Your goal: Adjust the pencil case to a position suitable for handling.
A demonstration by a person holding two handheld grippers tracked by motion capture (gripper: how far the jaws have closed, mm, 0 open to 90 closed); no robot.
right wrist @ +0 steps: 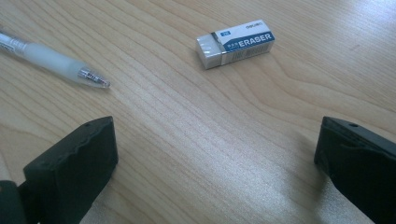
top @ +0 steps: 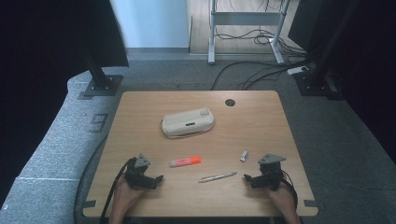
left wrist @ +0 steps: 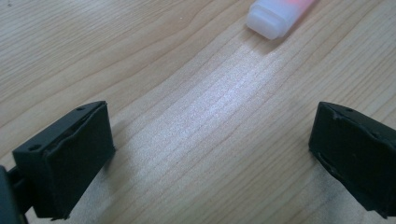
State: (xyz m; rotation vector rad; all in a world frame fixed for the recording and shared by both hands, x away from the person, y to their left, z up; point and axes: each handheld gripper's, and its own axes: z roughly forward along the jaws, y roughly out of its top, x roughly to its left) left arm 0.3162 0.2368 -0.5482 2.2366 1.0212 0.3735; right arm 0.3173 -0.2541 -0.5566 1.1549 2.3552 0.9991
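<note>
On the wooden table lie a cream pencil case, an orange highlighter, a clear pen and a small white eraser. My left gripper rests near the front left edge, pointing right toward the highlighter. In its own view the left gripper is open over bare wood, with the highlighter's white end ahead. My right gripper sits at the front right, pointing left. It is open and empty, with the eraser and the pen tip ahead.
A round cable hole sits near the table's far edge. Beyond the table are grey carpet, black stand bases and loose cables. The person's hands come in over the front edge.
</note>
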